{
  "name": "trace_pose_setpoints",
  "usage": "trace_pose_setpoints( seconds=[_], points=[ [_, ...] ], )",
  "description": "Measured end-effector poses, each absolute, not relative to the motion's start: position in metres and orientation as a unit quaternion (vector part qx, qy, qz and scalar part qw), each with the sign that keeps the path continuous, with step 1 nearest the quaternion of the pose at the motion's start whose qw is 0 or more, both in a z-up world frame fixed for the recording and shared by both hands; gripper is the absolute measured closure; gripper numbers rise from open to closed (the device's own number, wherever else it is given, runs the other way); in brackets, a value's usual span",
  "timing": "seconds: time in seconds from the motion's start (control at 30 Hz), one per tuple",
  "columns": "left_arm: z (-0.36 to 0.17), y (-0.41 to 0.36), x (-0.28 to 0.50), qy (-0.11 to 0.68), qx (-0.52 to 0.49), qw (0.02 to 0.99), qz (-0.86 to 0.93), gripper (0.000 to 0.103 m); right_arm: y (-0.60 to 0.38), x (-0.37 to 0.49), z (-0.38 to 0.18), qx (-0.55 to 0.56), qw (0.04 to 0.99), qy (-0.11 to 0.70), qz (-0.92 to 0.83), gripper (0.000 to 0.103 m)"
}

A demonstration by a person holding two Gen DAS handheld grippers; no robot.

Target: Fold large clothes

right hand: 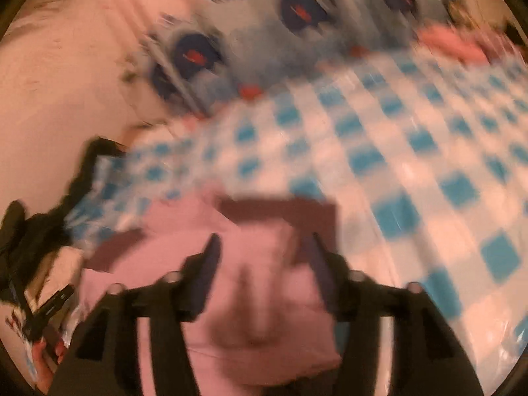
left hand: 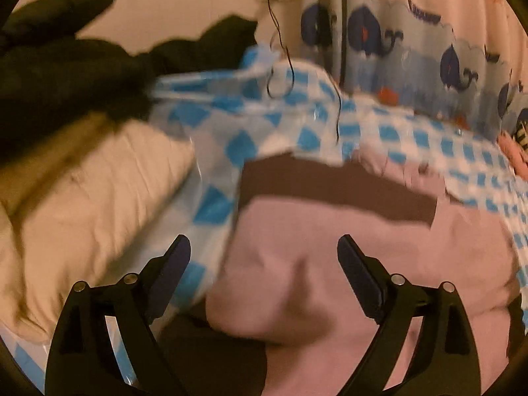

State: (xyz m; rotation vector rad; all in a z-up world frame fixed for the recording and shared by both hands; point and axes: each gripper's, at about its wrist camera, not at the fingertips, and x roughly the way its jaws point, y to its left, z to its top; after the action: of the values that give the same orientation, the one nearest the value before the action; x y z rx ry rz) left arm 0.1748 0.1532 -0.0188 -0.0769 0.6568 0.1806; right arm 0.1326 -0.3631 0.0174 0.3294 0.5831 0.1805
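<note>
A pink garment (left hand: 330,257) with a dark brown band (left hand: 330,184) lies bunched on a blue-and-white checked plastic sheet (left hand: 231,125). My left gripper (left hand: 264,247) is open above the pink cloth, with nothing between its fingers. In the right wrist view, which is blurred, the same pink garment (right hand: 260,264) with its brown band (right hand: 280,211) lies under my right gripper (right hand: 264,244), which is open and hovers just over the cloth. The checked sheet (right hand: 396,165) spreads to the right.
A cream pillow (left hand: 92,204) lies at the left beside dark clothing (left hand: 66,66). A whale-print curtain (left hand: 412,49) hangs behind the bed, and a black cable (left hand: 280,52) dangles from a wall socket. Another pink item (right hand: 452,43) lies far right.
</note>
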Motion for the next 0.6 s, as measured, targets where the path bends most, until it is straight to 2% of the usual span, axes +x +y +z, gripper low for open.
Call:
trace_pose_setpoints(
  seconds=[0.03,0.1,0.2,0.27,0.4,0.53,0.6],
  points=[
    [-0.019,0.154,0.180,0.327,-0.042,0.940,0.089,0.016,-0.350,0.132,0.021,0.139,0.944,0.282,0.103,0.031],
    [-0.035,0.156,0.198,0.364,-0.049,0.925,0.096,0.016,-0.324,0.140,0.014,0.097,0.939,0.304,0.126,0.029],
    [-0.083,0.160,0.219,0.439,-0.066,0.891,0.093,0.013,-0.310,0.177,-0.067,0.080,0.875,0.466,0.110,0.028],
    [-0.090,0.165,0.215,0.437,-0.092,0.891,0.087,0.010,-0.316,0.173,-0.083,0.082,0.875,0.464,0.112,0.028],
    [-0.067,0.164,0.206,0.425,-0.064,0.899,0.089,0.010,-0.314,0.172,-0.065,0.057,0.870,0.480,0.099,0.028],
    [-0.028,0.162,0.195,0.369,-0.058,0.925,0.064,0.010,-0.329,0.163,-0.031,0.106,0.890,0.418,0.145,0.026],
    [-0.009,0.153,0.210,0.358,-0.040,0.932,0.042,0.010,-0.329,0.177,-0.012,0.115,0.896,0.393,0.171,0.012]
  ],
)
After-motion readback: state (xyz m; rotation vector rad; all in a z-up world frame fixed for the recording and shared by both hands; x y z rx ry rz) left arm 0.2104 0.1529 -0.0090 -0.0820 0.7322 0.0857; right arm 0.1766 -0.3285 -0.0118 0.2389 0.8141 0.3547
